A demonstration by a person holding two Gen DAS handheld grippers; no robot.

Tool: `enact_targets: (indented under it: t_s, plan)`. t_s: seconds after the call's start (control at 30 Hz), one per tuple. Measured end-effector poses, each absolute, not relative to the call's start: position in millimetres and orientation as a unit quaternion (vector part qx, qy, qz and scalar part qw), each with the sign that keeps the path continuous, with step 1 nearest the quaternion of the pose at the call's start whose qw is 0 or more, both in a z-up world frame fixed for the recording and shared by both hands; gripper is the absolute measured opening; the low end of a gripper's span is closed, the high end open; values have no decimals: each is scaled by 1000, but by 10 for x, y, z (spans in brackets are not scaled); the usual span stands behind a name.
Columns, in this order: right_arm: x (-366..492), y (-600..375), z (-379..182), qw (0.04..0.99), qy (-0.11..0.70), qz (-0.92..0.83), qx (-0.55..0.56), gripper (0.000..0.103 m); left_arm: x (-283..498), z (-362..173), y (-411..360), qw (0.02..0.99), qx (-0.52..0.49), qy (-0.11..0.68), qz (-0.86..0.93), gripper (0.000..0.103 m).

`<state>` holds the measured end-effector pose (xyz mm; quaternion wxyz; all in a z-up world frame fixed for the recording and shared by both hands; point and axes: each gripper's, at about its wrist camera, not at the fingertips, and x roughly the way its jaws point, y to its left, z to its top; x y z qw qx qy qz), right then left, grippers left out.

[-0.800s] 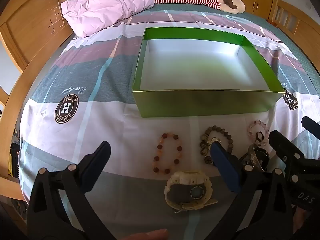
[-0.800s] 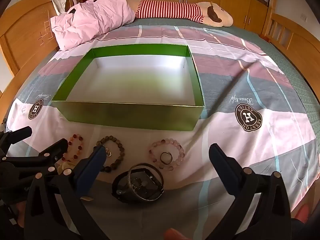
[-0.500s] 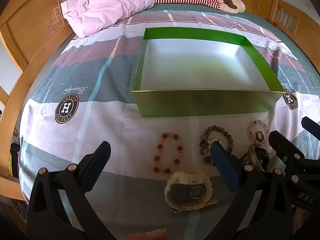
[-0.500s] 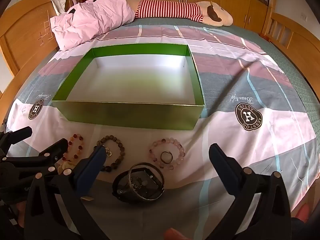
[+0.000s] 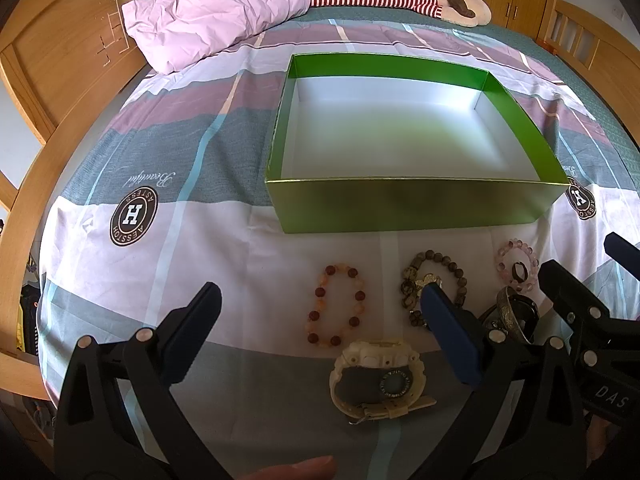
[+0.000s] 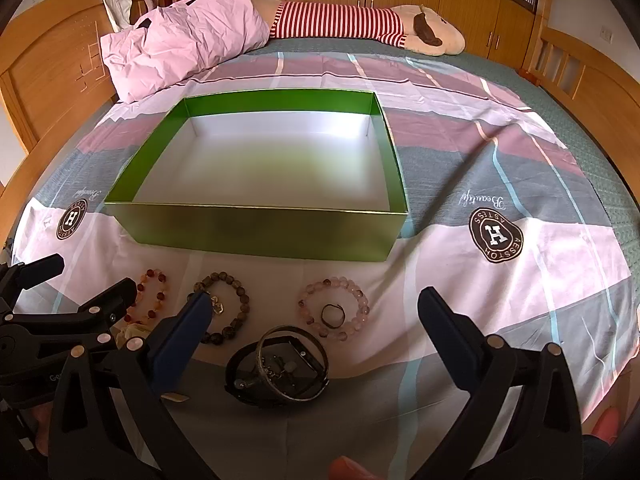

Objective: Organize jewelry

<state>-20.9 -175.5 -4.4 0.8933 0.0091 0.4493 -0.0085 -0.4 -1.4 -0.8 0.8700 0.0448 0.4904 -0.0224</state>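
An empty green box (image 5: 416,206) (image 6: 260,228) sits on the bed. In front of it lie a red-orange bead bracelet (image 5: 337,304) (image 6: 151,296), a dark bead bracelet (image 5: 434,280) (image 6: 224,306), a pink bead bracelet (image 5: 517,266) (image 6: 334,308) around a small dark ring (image 6: 332,315), a cream watch (image 5: 378,378), and a black watch with a metal bangle (image 6: 280,368) (image 5: 514,314). My left gripper (image 5: 320,304) is open above the red-orange bracelet and cream watch. My right gripper (image 6: 316,312) is open above the pink bracelet and black watch. Both are empty.
The bed has a striped sheet (image 6: 500,292) with round logos. A pink pillow (image 5: 212,12) (image 6: 180,44) and a striped plush toy (image 6: 360,26) lie at the far end. Wooden bed frames (image 5: 44,80) run along both sides.
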Motion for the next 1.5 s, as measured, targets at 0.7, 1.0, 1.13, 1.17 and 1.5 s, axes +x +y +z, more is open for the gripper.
enact_targets:
  t_s: [0.7,1.0,1.13,1.17,1.5]
  plan:
    - [-223,-1740,-26,895,446,-10,6,102,2,-2,-1,870,44,491,-23,101]
    - [-231,-1732,-16,895,445,-10,6,102,0,-3,-2,870,44,491,-22,101]
    - [-231,-1730,-21,895,446,-9,6,102,0,-5,-2,870,44,491,-22,101]
    - [-233,-1730,-20,895,446,-9,7,102,-1,-6,-2,870,44,491,-23,101]
    - [-237,-1719,-18,895,446,-8,7,102,-23,-8,32,869,44,492,-22,101]
